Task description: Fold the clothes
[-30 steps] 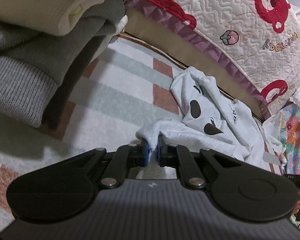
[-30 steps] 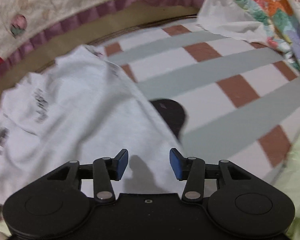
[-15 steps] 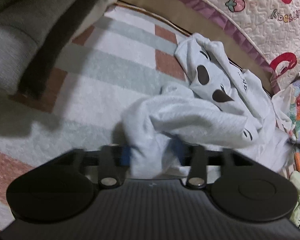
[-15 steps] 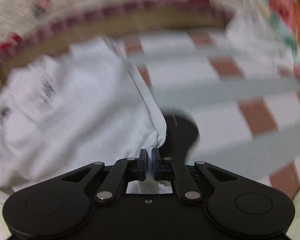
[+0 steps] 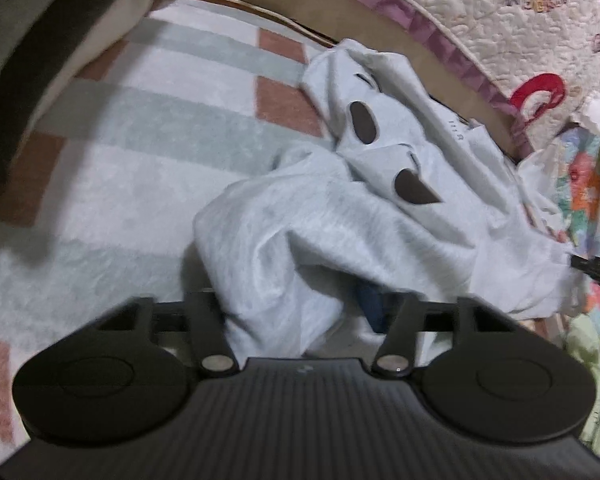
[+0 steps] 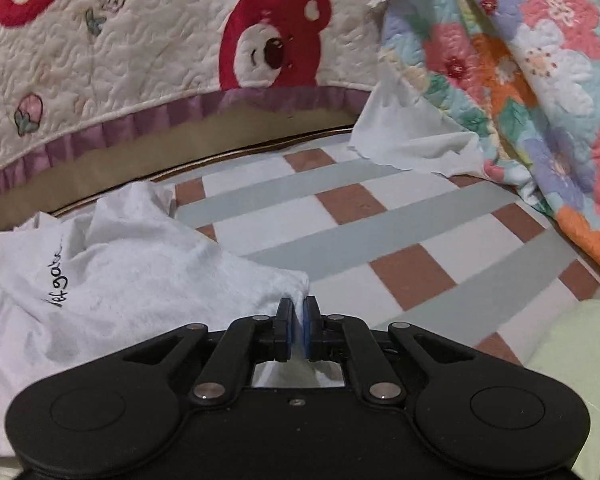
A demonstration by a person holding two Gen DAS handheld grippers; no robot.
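A second ago the right gripper [image 6: 298,320] stood spread above the white printed shirt [image 6: 120,280]. Now its blue pads are pressed together on a corner of the shirt's edge, with a thin sliver of cloth pinched between them. The left gripper [image 5: 300,304] was clamped on a small fold a second ago. It let go and now sits deeper in the cloth, with a thick bunch of fabric heaped between its fingers. In the left wrist view those fingers look well apart and are closing on the bunch. One blue pad shows at 4 o'clock of the bunch, and the other is buried under cloth. Judging from this, the person is taking a fresh hold at two points so the crumpled shirt can be lifted and spread, and no fold has been made yet.

The shirt lies rumpled on the striped, checked sheet [image 6: 380,232], filling 9 o'clock of the right wrist view and running from the centre to 3 o'clock in the left wrist view. Beyond it, at 12 o'clock, hangs the bear-print quilt [image 6: 140,60], with a floral quilt [image 6: 520,60] at 2 o'clock. A stack of folded clothes [image 5: 40,40] sits at 10 o'clock in the left wrist view.
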